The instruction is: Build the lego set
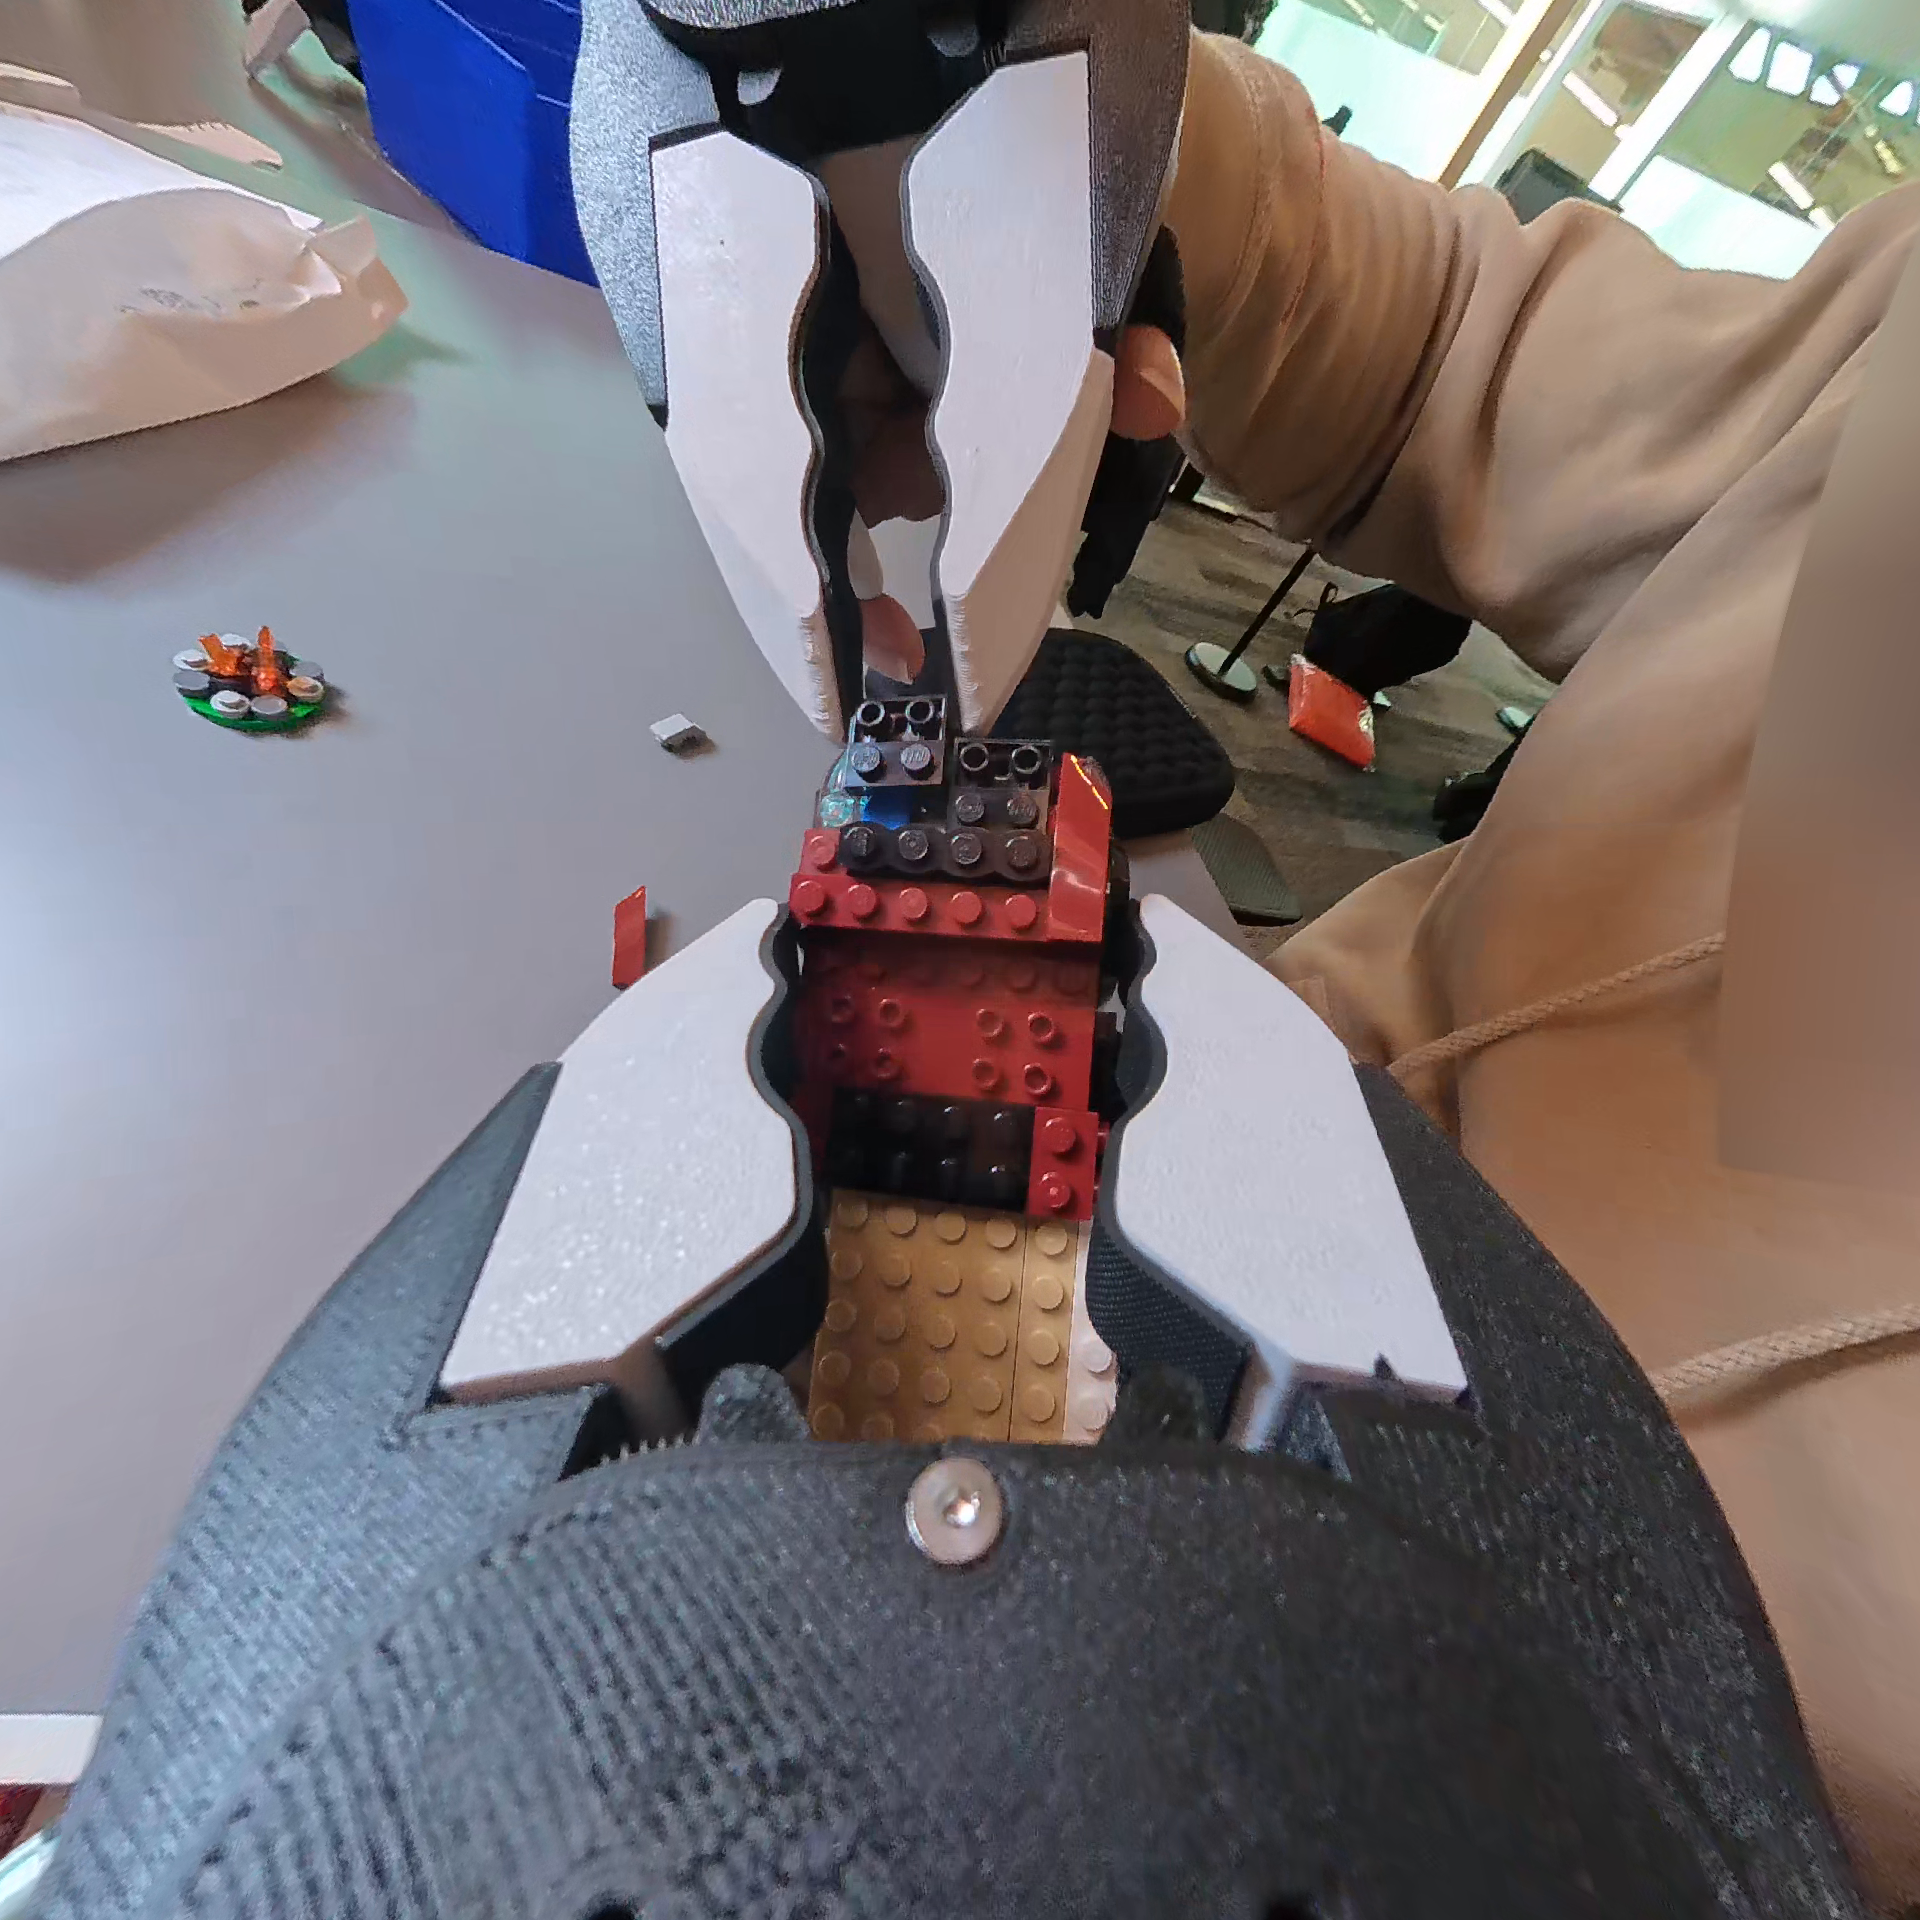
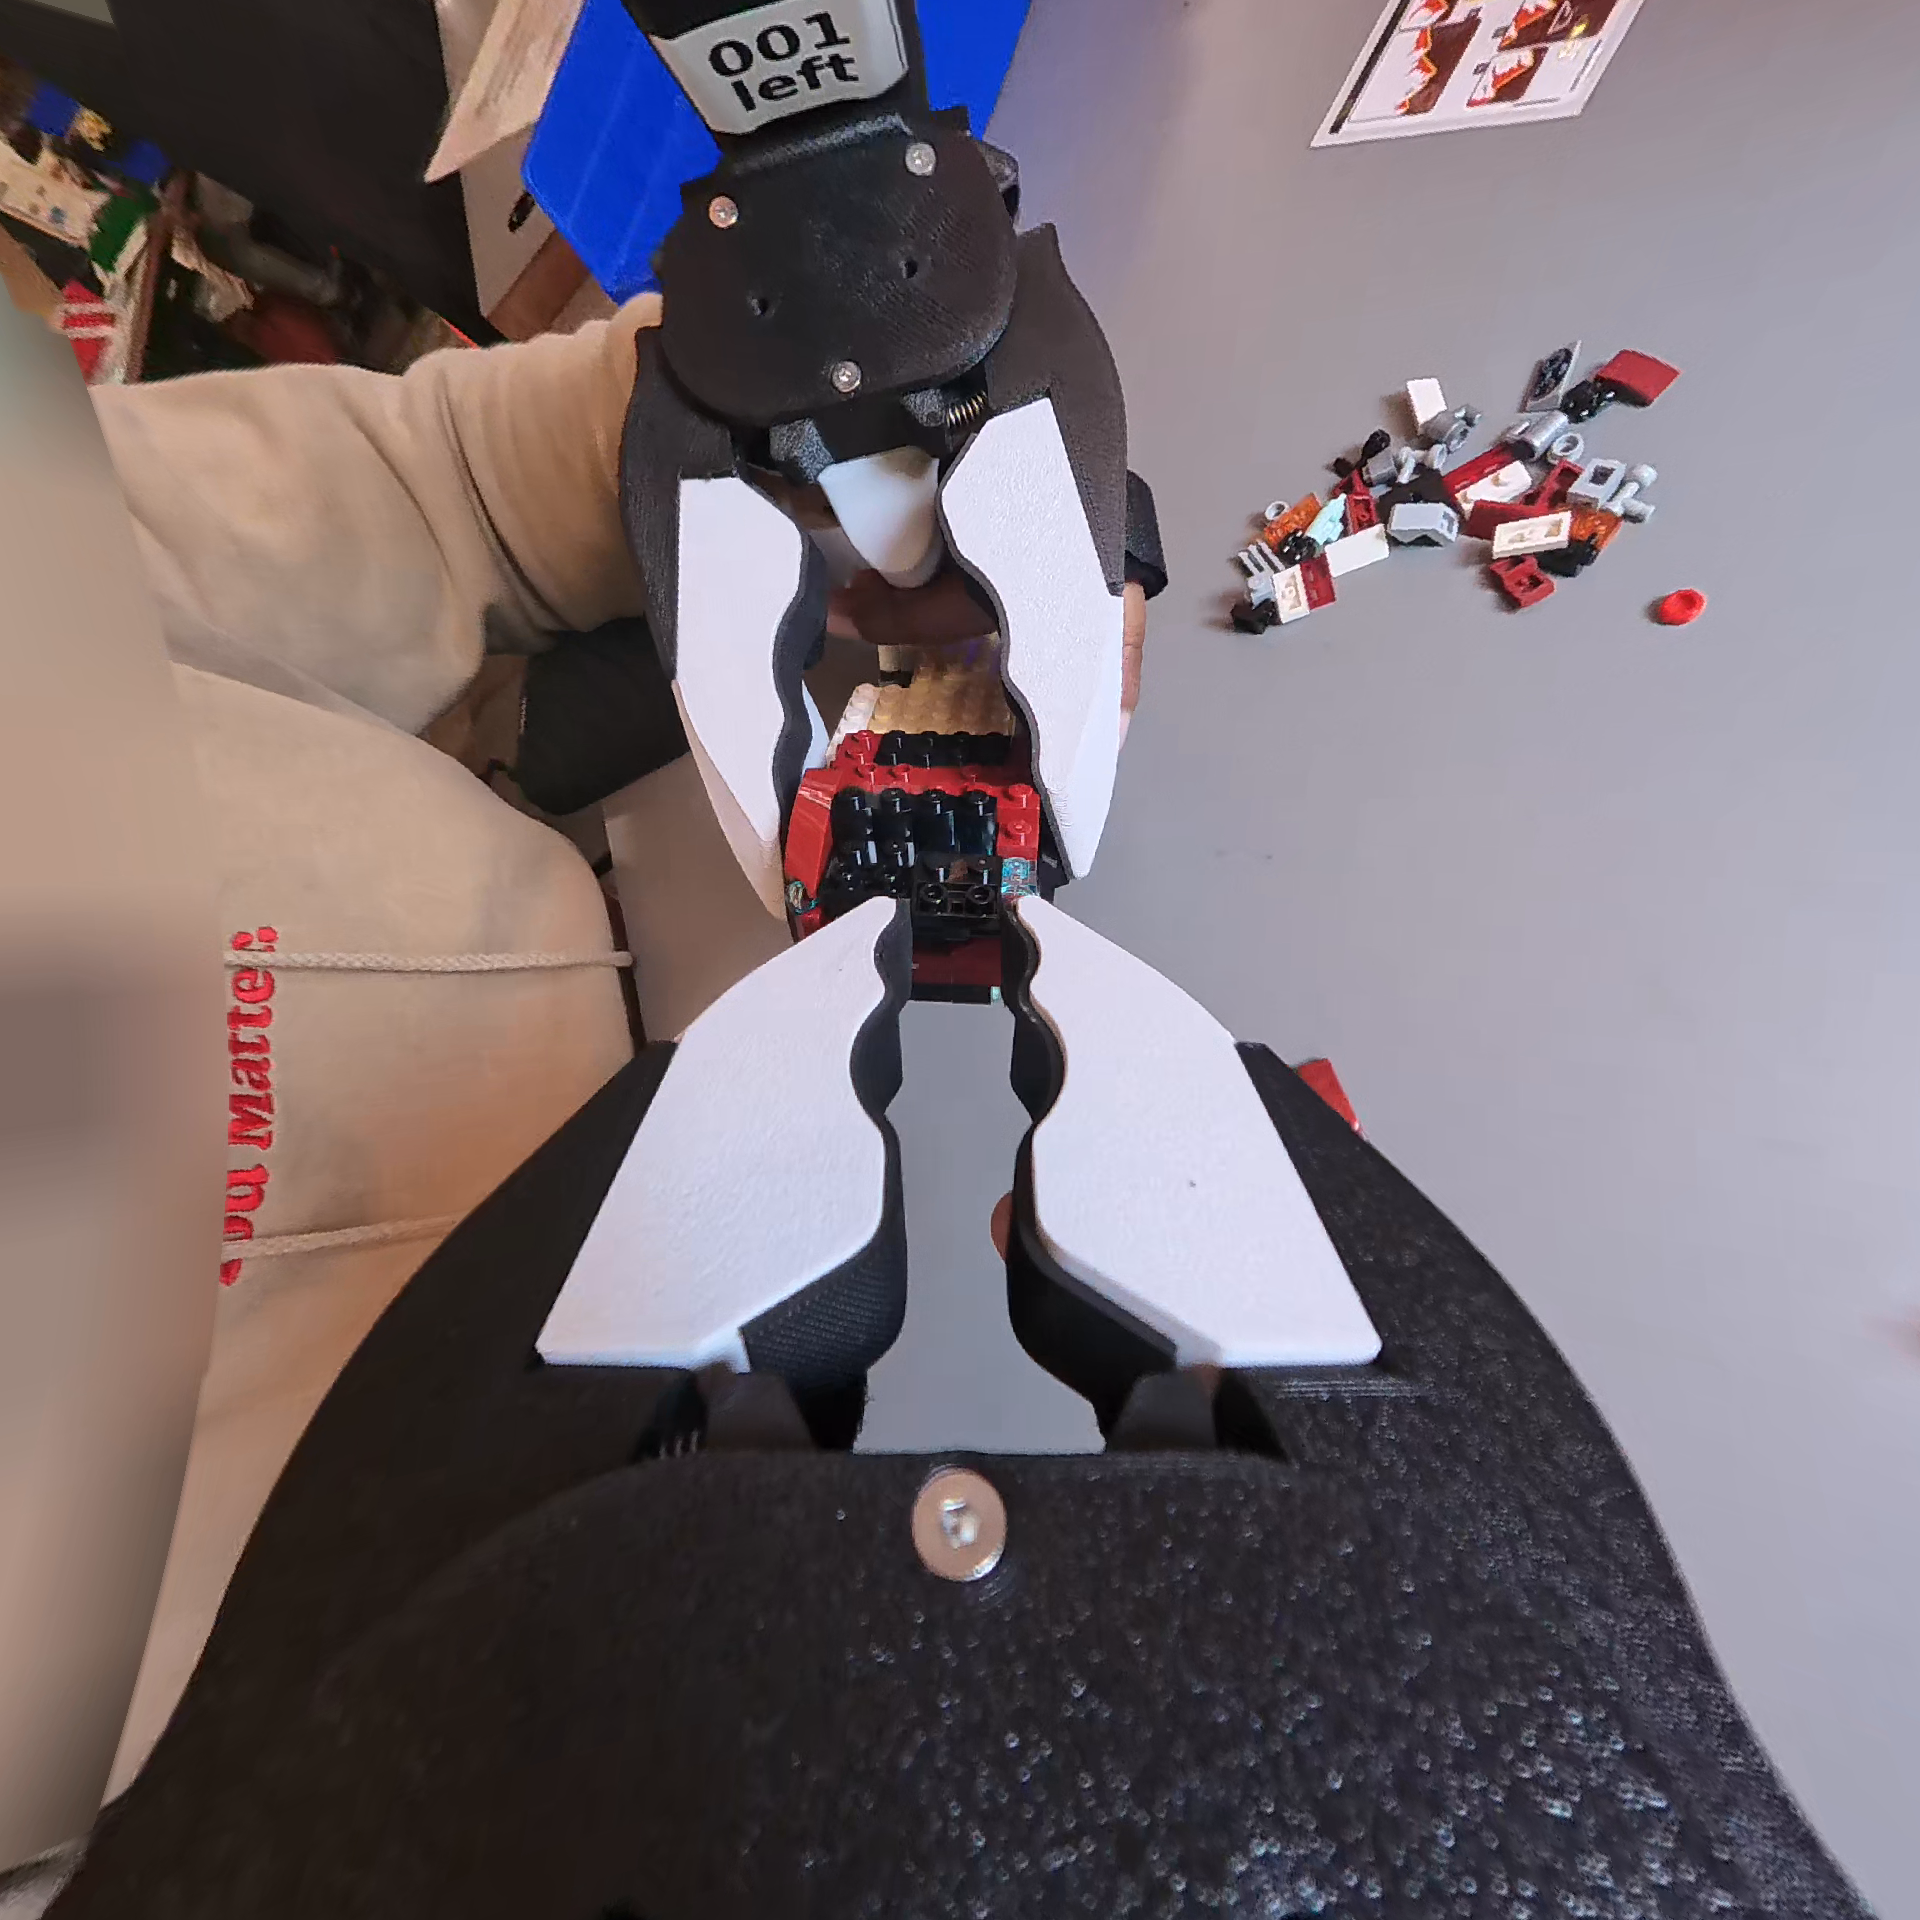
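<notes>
We see the left gripper (image 1: 956,925) clamped across a red, black and tan brick model (image 1: 951,1049), held between its pads; facing it, the right gripper (image 2: 956,914) pinches a small black brick (image 2: 951,902) at the model's far end; loose bricks (image 2: 1455,499) lie well off to its right on the grey table (image 2: 1558,1039).

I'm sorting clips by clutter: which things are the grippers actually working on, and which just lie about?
In hand:
- left gripper clamping the red, black and tan brick model
- right gripper pinching a small black brick on the model's end

Lying about:
- loose brick pile
- printed instruction sheet
- small brick campfire
- blue bin
</notes>
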{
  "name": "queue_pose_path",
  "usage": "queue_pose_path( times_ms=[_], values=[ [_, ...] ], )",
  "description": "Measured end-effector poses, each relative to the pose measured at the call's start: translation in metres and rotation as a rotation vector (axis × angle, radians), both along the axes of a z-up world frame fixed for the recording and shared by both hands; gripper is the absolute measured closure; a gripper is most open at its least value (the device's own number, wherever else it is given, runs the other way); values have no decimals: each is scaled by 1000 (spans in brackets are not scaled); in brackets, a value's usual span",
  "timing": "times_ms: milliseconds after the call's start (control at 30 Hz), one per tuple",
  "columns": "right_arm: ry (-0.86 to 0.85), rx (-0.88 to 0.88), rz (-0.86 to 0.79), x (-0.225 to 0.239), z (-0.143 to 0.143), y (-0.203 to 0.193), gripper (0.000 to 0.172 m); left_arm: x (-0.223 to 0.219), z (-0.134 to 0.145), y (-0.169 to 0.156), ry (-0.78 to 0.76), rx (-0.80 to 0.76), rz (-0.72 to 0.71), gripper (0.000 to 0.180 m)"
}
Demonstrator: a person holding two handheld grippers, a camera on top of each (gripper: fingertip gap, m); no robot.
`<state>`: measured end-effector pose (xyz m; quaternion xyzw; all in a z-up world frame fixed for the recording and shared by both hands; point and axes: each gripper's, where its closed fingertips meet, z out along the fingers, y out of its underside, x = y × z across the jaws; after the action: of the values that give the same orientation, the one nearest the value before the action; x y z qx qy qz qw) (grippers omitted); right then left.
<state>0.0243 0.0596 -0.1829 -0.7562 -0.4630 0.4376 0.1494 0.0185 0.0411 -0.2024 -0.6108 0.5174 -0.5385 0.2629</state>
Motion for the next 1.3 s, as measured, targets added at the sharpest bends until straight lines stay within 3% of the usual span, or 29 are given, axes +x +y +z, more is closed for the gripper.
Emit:
queue_pose_path(
  times_ms=[333, 467, 800, 1033, 1300],
  values=[
    [12, 20, 30, -5, 6, -1, 155, -5, 5, 0, -38, 2, 2, 121],
    [2, 82, 45, -4, 3, -5, 155, -3, 0, -2, -13, 80, 27, 121],
    [-203, 232, 138, 6, -5, -12, 155, 11, -12, 0, 37, 394, 160, 121],
    [-348, 343, 209, 5, 16, -11, 155, 15, 7, 1, -79, 430, 241, 121],
    [-463, 349, 256, -7, 31, -14, 152, 7, 21, -1, -152, 431, 266, 121]
  ],
)
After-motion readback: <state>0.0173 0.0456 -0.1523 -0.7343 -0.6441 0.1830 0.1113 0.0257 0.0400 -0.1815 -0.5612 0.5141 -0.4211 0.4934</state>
